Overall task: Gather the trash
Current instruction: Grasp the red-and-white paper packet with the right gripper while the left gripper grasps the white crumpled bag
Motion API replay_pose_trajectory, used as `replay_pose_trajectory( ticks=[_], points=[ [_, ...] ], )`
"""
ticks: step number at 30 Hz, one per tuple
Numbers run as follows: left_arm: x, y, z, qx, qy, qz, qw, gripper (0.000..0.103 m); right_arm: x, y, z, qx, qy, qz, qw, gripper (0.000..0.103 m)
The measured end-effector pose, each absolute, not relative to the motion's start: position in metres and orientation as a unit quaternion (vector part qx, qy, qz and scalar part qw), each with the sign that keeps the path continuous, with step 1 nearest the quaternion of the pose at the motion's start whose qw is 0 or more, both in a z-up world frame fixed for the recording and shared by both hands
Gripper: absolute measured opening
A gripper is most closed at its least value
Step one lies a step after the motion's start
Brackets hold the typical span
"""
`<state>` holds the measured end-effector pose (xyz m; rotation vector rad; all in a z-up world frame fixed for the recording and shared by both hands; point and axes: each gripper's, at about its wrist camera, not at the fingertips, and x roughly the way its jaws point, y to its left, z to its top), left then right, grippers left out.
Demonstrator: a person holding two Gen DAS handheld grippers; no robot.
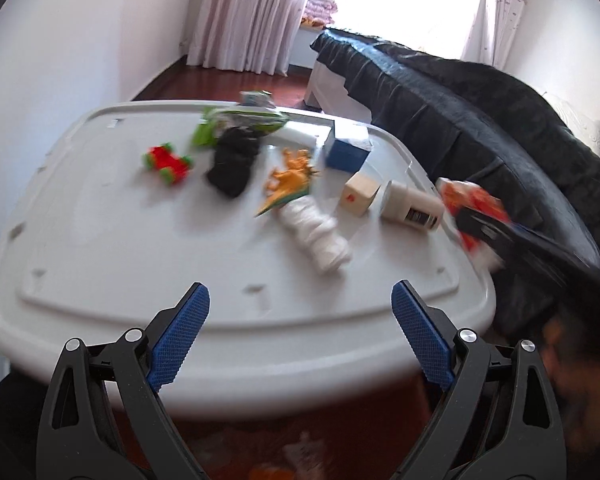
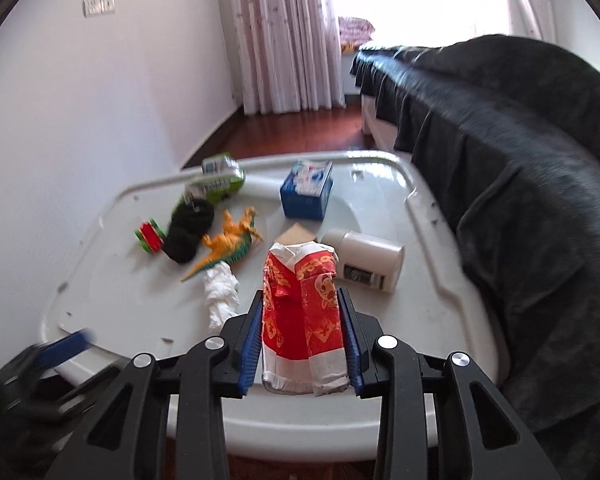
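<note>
— Sunlit bedroom, and what is the right hand-held gripper (image 2: 300, 344) doing over the white bench (image 2: 380, 216)?

— Clamping the crumpled red wrapper (image 2: 300, 304), long axis running forward along the fingers. It should be keeping the squeeze steady while carrying.

— And the left hand-held gripper (image 1: 300, 340)?

— Hanging wide open and empty at the near edge. Tissue wad (image 1: 320, 236) is probably next, though blur is hampering me.

A: The wooden block (image 2: 298, 236) is nearly all hidden behind the red packet (image 2: 300, 312)!

B: And from the left wrist that packet (image 1: 474, 210) is a blur, with the right gripper (image 1: 500, 236) smeared across it.
</note>
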<state>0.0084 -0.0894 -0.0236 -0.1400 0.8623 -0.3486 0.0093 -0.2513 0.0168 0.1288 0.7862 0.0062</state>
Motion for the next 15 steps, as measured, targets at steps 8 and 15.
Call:
replay_pose_trajectory(
  ticks=[8, 15],
  points=[
    [0.080, -0.145, -0.066, -0.050, 0.456, -0.128, 0.879, 0.075, -0.004, -0.258, 0.024, 0.061, 0.357, 0.015, 0.932, 0.035],
    [0.102, -0.152, -0.084, -0.013, 0.454, -0.105, 0.884, 0.042, -0.006, -0.258, 0.023, 0.063, 0.354, 0.030, 0.933, 0.036]
  ],
)
